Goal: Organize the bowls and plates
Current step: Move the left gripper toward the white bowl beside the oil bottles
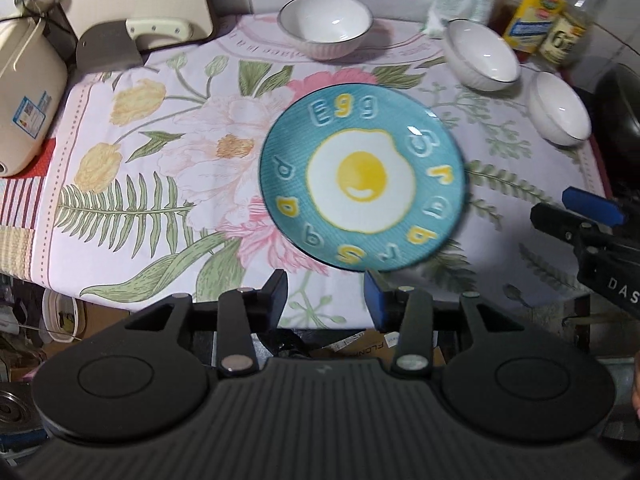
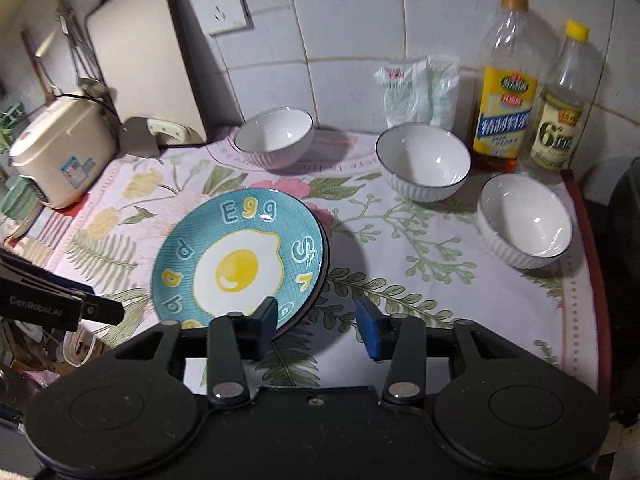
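Observation:
A teal plate [image 1: 362, 180] with a fried-egg picture lies on the floral cloth [image 1: 168, 168]; in the right wrist view [image 2: 236, 260] a second dark rim shows under it, so it seems stacked. Three white bowls stand behind: back centre [image 1: 326, 24] [image 2: 276, 136], middle [image 1: 482, 54] [image 2: 424, 162], right [image 1: 560, 108] [image 2: 526, 220]. My left gripper [image 1: 326, 296] is open and empty, just in front of the plate's near edge. My right gripper [image 2: 316, 324] is open and empty, its left finger [image 2: 266, 322] over the plate's near right rim.
A rice cooker [image 2: 60, 152] and a cutting board [image 2: 144, 60] stand at the back left. Two oil bottles [image 2: 504, 92] and a white packet [image 2: 416, 92] stand at the back right. A dark pot [image 1: 620, 108] sits past the table's right edge.

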{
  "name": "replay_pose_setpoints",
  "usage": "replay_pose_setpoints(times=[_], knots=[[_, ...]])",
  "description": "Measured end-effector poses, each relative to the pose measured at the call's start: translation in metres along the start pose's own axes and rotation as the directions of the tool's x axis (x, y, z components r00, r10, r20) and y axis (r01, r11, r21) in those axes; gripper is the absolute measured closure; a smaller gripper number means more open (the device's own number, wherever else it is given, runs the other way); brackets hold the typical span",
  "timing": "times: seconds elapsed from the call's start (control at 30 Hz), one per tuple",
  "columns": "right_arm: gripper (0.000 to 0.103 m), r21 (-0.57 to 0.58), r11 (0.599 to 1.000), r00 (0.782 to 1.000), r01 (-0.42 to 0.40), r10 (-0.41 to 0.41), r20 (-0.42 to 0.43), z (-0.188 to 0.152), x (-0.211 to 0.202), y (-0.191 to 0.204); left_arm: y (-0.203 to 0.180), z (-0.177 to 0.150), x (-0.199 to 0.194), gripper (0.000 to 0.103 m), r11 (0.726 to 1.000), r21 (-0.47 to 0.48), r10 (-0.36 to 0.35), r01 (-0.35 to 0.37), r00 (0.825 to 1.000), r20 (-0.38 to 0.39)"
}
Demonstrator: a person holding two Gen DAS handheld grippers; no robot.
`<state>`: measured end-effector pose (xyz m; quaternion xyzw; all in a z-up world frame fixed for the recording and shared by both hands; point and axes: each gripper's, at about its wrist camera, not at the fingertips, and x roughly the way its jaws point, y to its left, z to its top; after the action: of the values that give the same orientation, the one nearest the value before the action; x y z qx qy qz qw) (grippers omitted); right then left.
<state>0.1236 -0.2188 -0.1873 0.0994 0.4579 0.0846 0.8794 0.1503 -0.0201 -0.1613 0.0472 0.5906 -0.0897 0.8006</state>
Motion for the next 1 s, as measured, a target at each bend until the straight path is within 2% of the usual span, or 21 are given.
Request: replay_pose_setpoints(times=[0.07, 0.13, 0.23, 0.5, 0.67, 1.0], knots=[[0.050, -0.010, 1.000, 1.000, -0.003, 0.003, 0.015, -0.003, -0.015, -0.003, -0.008, -0.005, -0.011, 0.061, 1.000, 0.013, -0.006, 0.006, 1.000, 0.008], [0.041, -0.024, 1.000, 1.000, 0.001, 0.000, 0.029, -0.007, -0.029, -0.005, -0.017, -0.009, -0.022, 0.060, 1.000, 0.023, -0.010, 0.009, 1.000, 0.018], [0.038, -0.044, 0.999, 0.998, 0.015, -0.013, 0.057, -0.013, -0.047, -0.009, -0.029, -0.015, -0.038, 0.057, 0.999, 0.047, -0.016, 0.014, 0.999, 0.039], [0.036, -0.048, 0.998, 0.993, 0.039, -0.033, 0.118, -0.027, -0.090, -0.027, -0.060, -0.019, -0.072, 0.050, 0.992, 0.120, -0.038, 0.027, 0.995, 0.092], [0.036, -0.031, 0.998, 0.983, 0.057, -0.051, 0.174, -0.030, -0.115, -0.035, -0.076, -0.014, -0.087, 0.050, 0.983, 0.175, -0.071, 0.052, 0.992, 0.106], [0.034, 0.031, 0.994, 0.950, 0.109, -0.113, 0.292, -0.025, -0.145, -0.050, -0.091, 0.013, -0.096, 0.050, 0.958, 0.248, -0.182, 0.140, 0.971, 0.152]])
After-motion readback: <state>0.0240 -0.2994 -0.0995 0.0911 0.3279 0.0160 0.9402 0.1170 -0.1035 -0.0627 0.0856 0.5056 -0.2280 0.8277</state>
